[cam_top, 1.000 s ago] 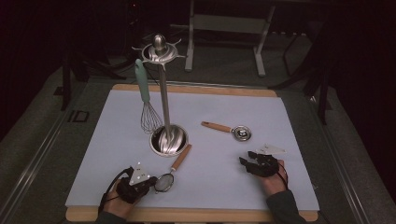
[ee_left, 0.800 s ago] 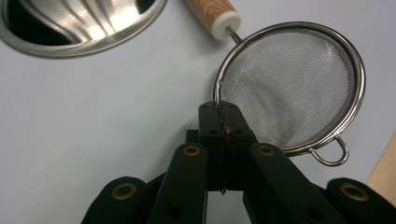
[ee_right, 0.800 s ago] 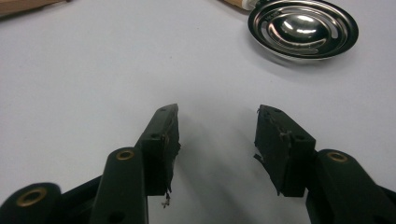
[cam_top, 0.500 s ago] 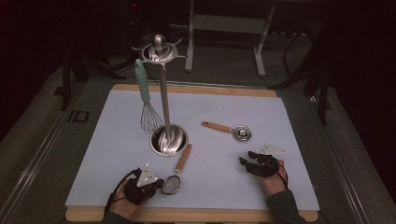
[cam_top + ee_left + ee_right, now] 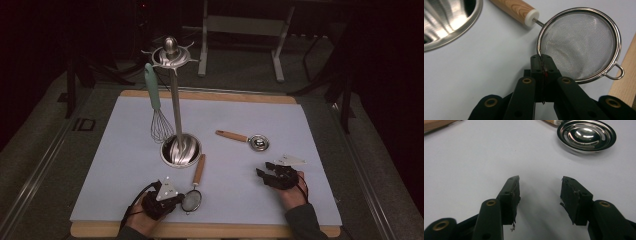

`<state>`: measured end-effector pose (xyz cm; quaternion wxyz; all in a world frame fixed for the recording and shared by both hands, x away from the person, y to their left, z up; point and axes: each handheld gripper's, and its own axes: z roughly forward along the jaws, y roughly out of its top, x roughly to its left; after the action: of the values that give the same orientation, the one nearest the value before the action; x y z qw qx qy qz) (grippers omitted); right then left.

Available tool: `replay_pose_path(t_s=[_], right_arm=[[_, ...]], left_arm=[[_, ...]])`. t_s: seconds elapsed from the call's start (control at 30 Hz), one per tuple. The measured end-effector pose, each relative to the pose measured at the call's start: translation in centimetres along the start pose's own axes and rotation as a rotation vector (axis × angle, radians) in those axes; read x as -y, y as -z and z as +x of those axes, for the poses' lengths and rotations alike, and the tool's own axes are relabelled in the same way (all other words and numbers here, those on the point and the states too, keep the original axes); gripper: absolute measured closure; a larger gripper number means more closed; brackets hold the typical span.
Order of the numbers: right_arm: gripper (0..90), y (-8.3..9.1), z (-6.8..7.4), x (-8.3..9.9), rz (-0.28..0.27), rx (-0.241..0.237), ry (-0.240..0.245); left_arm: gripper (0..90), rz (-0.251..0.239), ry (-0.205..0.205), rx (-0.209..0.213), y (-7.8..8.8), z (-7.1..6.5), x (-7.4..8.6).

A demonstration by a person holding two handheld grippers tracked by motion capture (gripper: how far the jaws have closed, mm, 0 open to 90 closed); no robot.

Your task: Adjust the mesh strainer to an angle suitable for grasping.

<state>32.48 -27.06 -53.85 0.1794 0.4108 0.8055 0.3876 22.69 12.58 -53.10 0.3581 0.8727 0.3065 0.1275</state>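
Observation:
A small mesh strainer with a wooden handle lies near the front of the pale mat. My left gripper is at its left side. In the left gripper view the jaws are shut on the wire rim of the strainer, which rests flat on the mat. My right gripper rests at the front right, open, with bare mat between its fingers. A steel spoon with a wooden handle lies just beyond it, its bowl facing up.
A steel utensil stand rises from a round base mid-mat, close behind the strainer handle. A whisk with a green handle hangs from its top. The wooden board edge runs along the front.
My left gripper has slid to the right along the front of the mat, dragging the strainer with it. The right gripper has stayed in place.

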Motion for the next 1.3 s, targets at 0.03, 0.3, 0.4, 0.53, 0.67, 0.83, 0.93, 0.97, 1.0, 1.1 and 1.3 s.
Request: replay_pose_path(t_s=[0.03, 0.3, 0.4, 0.53, 0.67, 0.83, 0.93, 0.97, 1.0, 1.1, 1.3], right_arm=[[49.3, 0.0, 0.0, 0.0, 0.0, 0.0, 0.0], [49.3, 0.0, 0.0, 0.0, 0.001, -0.001, -0.002], [49.3, 0.0, 0.0, 0.0, 0.001, -0.002, -0.002], [49.3, 0.0, 0.0, 0.0, 0.001, -0.001, -0.002], [49.3, 0.0, 0.0, 0.0, 0.001, -0.001, -0.002], [49.3, 0.0, 0.0, 0.0, 0.0, -0.001, -0.003], [49.3, 0.0, 0.0, 0.0, 0.0, -0.001, -0.002], [49.3, 0.0, 0.0, 0.0, 0.0, -0.002, -0.002], [49.3, 0.0, 0.0, 0.0, 0.0, -0.001, -0.002], [49.3, 0.0, 0.0, 0.0, 0.001, -0.002, -0.002], [49.3, 0.0, 0.0, 0.0, 0.001, -0.003, -0.002]], left_arm=[[89.4, -0.002, -0.001, 0.002, -0.1, -0.1, -0.1], [89.4, 0.001, -0.03, 0.023, -0.9, -0.6, -1.0], [89.4, 0.002, -0.037, 0.029, -1.2, -0.8, -1.3], [89.5, 0.0, -0.047, 0.039, -1.5, -1.1, -1.6], [89.4, 0.0, -0.064, 0.05, -1.9, -1.5, -2.1], [89.4, -0.001, -0.079, 0.061, -2.4, -1.9, -2.7], [89.4, -0.003, -0.088, 0.07, -2.7, -2.1, -3.0], [89.4, -0.005, -0.092, 0.074, -2.8, -2.2, -3.1], [89.4, -0.007, -0.095, 0.078, -2.9, -2.3, -3.2], [89.4, -0.011, -0.103, 0.087, -3.2, -2.5, -3.5], [89.6, -0.023, -0.101, 0.098, -3.8, -2.7, -4.1]])
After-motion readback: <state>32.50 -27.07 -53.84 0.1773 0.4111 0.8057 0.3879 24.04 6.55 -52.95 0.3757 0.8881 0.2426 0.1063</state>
